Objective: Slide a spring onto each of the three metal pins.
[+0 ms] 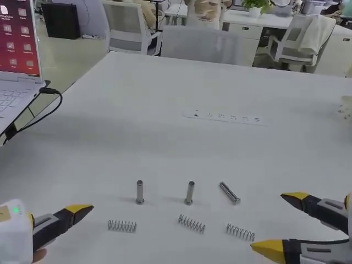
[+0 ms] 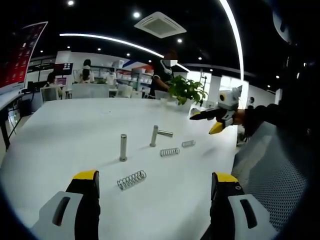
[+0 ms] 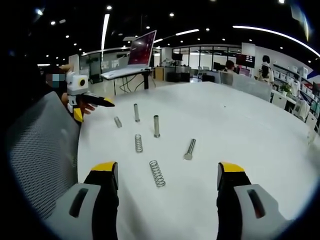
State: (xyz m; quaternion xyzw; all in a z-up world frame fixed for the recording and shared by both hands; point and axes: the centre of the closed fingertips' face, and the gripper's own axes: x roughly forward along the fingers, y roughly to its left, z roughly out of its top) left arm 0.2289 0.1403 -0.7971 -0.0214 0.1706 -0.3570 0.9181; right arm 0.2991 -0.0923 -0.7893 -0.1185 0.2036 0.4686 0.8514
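Right gripper (image 1: 279, 223) cropped at edge, jaws wide apart

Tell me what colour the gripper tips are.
Yellow. It shows best in the right gripper view, on the right gripper.

From the near edge, the head view looks down and forward over the white table (image 1: 165, 110). The left gripper view skims low across it from the left, the right gripper view from the right. All three, close in, share the pins (image 1: 190, 192) and springs (image 1: 191, 223) between them.
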